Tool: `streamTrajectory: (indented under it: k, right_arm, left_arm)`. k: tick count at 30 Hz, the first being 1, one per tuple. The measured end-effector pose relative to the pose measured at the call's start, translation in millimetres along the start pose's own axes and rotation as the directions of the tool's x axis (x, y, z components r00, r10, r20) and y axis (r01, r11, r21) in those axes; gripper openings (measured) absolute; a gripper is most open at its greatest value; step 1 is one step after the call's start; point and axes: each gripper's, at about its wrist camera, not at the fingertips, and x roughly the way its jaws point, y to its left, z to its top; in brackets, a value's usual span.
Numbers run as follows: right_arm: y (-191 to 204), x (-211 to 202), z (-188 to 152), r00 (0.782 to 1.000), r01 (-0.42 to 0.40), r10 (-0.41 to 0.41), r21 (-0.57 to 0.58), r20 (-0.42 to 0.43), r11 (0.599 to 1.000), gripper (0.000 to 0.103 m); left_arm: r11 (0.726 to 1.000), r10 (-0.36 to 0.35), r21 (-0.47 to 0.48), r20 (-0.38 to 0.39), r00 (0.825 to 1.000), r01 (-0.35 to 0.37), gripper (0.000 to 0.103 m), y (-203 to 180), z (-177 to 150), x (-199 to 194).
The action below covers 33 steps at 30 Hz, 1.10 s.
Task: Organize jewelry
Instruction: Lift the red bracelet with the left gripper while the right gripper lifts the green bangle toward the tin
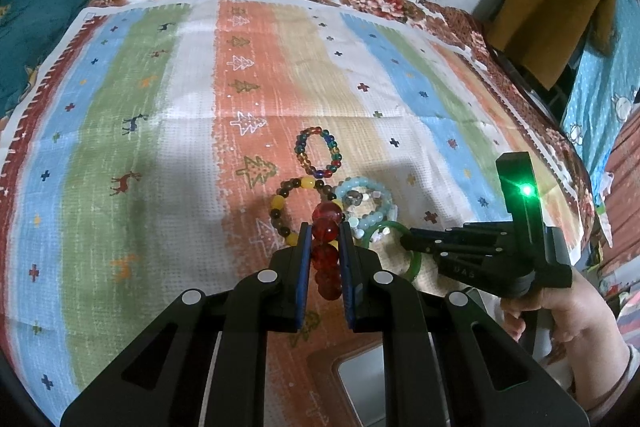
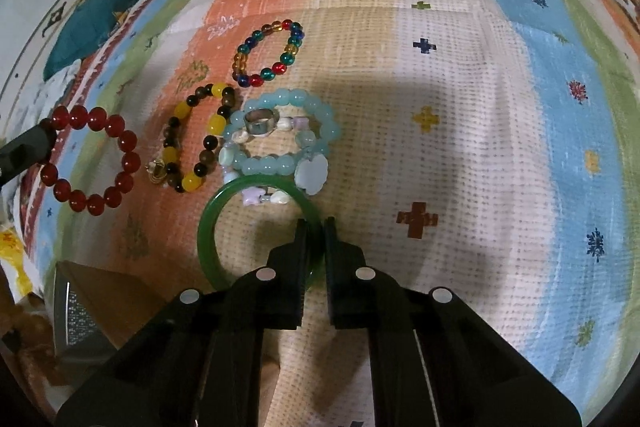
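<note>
1. Left gripper (image 1: 325, 239): jaws closed on the red bead bracelet (image 1: 327, 251). In the right wrist view this bracelet (image 2: 92, 159) hangs at the left edge of the group, apparently lifted clear of the striped cloth (image 1: 160, 147), though contact cannot be ruled out.
2. Right gripper (image 2: 316, 227): jaws closed on the rim of the green bangle (image 2: 208, 239), which lies nearest the operator, its far rim touching the pale blue bead bracelet (image 2: 280, 131).
3. Remaining on the cloth: multicolour bead bracelet (image 2: 268, 53), yellow-and-brown bead bracelet (image 2: 192, 139), the pale blue bracelet with a silver ring (image 2: 260, 125) inside its loop.
4. Progress, as judged: early. Two pieces gripped, none seen stowed; a box-like container (image 2: 100, 291) sits near, contents hidden.
5. Orientation: the red bracelet presents edge-on in the left wrist view, long axis running along the jaws. The bangle lies about flat, no long axis.
</note>
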Motion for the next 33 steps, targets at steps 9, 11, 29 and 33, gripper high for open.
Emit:
streamTrajectory:
  k: [9,11,29,33]
  right_arm:
    - [14,-41,0,0.986,0.062,-0.054,-0.044,0.157,0.997,0.009]
    - [14,-50,-2,0.981,0.056,-0.048,-0.041,0.188,0.998,0.009]
    - [42,-104,-29,0.936,0.077,-0.035,-0.108,0.351,0.991,0.009]
    - [46,-115,-39,0.923,0.086,-0.034,-0.118,0.383,0.989,0.009]
  left_arm:
    - [1.0,-0.001,0.007,0.009,1.0,0.001,0.013,-4,-3,-3]
    - [1.0,-0.002,0.008,0.011,1.0,0.002,0.013,-5,-4,-4]
    - [0.998,-0.058,0.041,0.077,0.995,0.055,0.013,-30,-14,-43]
    - [0.997,-0.064,0.057,0.086,0.994,0.059,0.013,-34,-20,-51]
